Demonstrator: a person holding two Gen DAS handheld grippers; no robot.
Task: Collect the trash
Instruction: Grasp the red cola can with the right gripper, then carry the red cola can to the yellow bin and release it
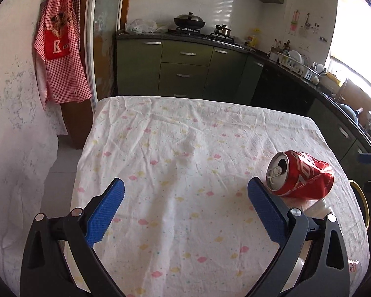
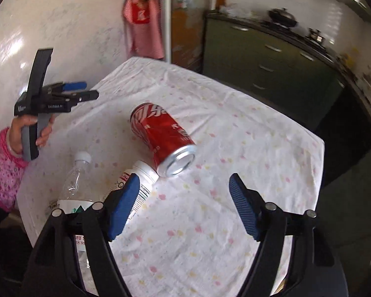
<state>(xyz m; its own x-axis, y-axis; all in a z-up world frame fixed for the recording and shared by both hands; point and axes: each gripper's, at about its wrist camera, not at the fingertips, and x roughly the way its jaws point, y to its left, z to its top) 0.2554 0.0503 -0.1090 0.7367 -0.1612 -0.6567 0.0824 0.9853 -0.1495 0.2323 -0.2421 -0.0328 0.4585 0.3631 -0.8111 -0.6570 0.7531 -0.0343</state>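
A crushed red soda can (image 1: 301,177) lies on its side on the cloth-covered table (image 1: 175,148), just right of my left gripper's right fingertip. My left gripper (image 1: 185,190) is open and empty above the table. In the right wrist view the can (image 2: 164,139) lies ahead, touching a small white bottle (image 2: 141,185). A clear plastic water bottle (image 2: 74,190) lies to the left, partly hidden by my left finger. My right gripper (image 2: 184,188) is open and empty, just short of the can. The left gripper (image 2: 74,91) also shows at the far left, held in a hand.
The table (image 2: 235,148) has a white cloth with pastel spots. Green kitchen cabinets (image 1: 185,69) and a stove with pots stand behind. A red checked apron (image 1: 59,49) hangs at the left. A counter with a dish rack (image 1: 299,66) runs along the right.
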